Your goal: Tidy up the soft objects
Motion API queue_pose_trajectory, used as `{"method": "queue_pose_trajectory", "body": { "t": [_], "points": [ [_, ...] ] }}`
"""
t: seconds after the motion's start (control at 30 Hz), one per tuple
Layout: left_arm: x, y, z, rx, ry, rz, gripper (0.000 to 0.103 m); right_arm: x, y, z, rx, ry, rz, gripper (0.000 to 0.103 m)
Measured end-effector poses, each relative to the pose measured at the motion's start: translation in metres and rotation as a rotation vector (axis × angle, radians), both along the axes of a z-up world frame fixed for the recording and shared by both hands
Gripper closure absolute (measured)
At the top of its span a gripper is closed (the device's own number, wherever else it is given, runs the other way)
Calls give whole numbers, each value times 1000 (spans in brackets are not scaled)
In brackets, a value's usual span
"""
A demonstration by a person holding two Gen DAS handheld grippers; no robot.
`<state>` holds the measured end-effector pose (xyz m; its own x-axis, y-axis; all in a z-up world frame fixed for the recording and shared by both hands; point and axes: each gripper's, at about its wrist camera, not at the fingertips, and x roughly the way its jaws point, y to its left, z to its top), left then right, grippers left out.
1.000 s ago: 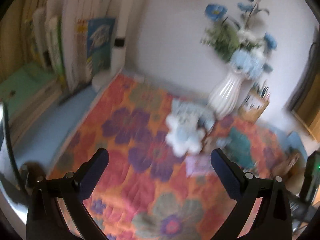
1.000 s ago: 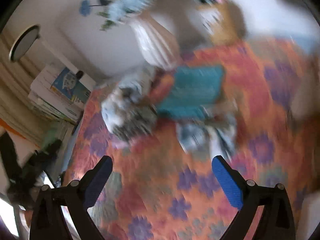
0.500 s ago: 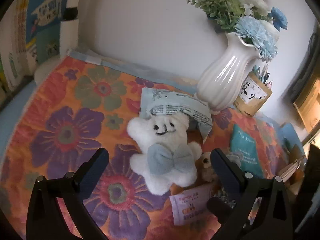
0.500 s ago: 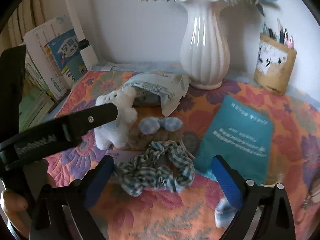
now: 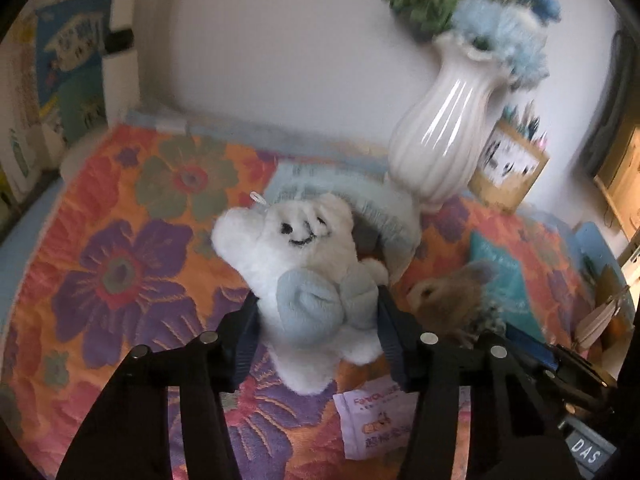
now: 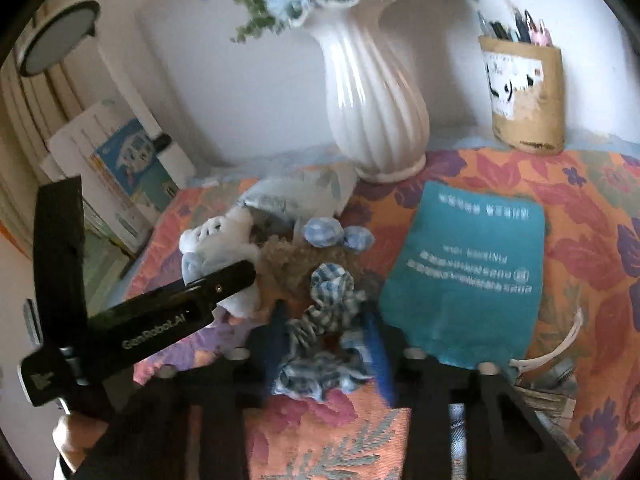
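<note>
Closing on two soft things at once, both grippers are pinching in from the sides. The left gripper (image 5: 316, 316) has its jaws closing around the white plush toy (image 5: 308, 276), low on its body beside the pale blue bow (image 5: 320, 300); the pads already dent the fur, likely because the waist is the narrowest, firmest place to hold. The toy lies on the flowered cloth (image 5: 120, 272), its head toward the white ribbed vase (image 5: 440, 148) and a crumpled plastic packet (image 5: 360, 208) just behind it. The right gripper (image 6: 324, 344) is closing on the blue-checked scrunchie (image 6: 324, 328), bunching the fabric between its pads. A brown plush (image 6: 288, 260) sits just behind the scrunchie, and a teal pouch (image 6: 468, 280) lies beside it.
</note>
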<state>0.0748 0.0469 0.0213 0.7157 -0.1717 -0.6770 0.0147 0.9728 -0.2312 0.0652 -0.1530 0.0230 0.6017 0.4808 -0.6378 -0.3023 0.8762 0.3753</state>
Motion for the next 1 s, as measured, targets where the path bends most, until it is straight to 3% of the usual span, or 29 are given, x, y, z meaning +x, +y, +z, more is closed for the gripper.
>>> {"method": "queue_pose_trajectory", "body": {
  "t": [0.17, 0.27, 0.37, 0.53, 0.6, 0.67, 0.73, 0.83, 1.0],
  "points": [
    [-20, 6, 16, -53, -107, -19, 53, -20, -5, 19, 42, -129, 14, 74],
    [-36, 17, 27, -117, -132, -24, 53, -14, -10, 18, 144, -75, 66, 74],
    [-60, 28, 36, -132, -151, -19, 53, -21, -15, 24, 203, -27, 111, 74],
    [-87, 35, 28, -62, -150, 22, 52, -58, -8, 32, 133, 16, 205, 74],
    [-88, 38, 16, -71, -130, 31, 52, -66, -8, 26, 89, 58, 182, 70],
    [-88, 37, 13, -57, -116, 42, 52, -66, -9, 20, 63, 91, 139, 41],
    [-93, 35, 18, -42, -164, 31, 52, -63, -11, 19, 40, 92, 87, 29],
    [-88, 30, 13, -29, -127, 11, 52, -47, -3, 19, 46, 126, 96, 26],
    [-89, 31, 13, -40, -133, 6, 52, -5, 20, 5, 22, 227, 42, 26]
  ]
}}
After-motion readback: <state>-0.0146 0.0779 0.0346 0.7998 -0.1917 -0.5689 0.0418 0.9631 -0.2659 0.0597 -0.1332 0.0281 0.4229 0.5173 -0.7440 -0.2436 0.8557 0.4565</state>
